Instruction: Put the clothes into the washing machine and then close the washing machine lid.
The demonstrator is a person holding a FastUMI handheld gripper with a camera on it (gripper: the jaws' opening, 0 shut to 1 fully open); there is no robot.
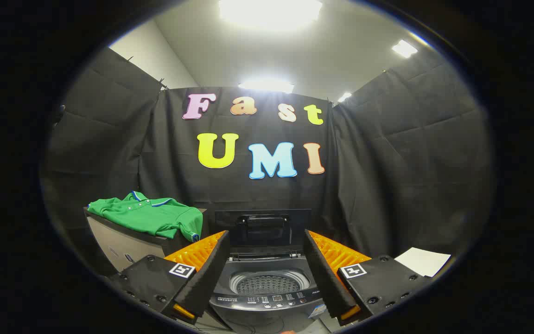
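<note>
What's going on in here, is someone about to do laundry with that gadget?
Pretty much. A person is holding a two-finger gripper, its fingers spread open and empty, aimed at a small top-loading washing machine just ahead. The machine's lid stands raised, and what shows of the drum looks bare. A green polo shirt lies on a cabinet beside the washer, off to the left of the fingers, untouched. So the shirt is not yet picked up or loaded.

We've got the washing machine (267,287) just ahead between our gripper's (267,273) spread fingers, its lid (262,227) standing up behind the drum. Shirt (149,215) sits on a cabinet (118,246) left of it; paper (422,260) off right.
</note>
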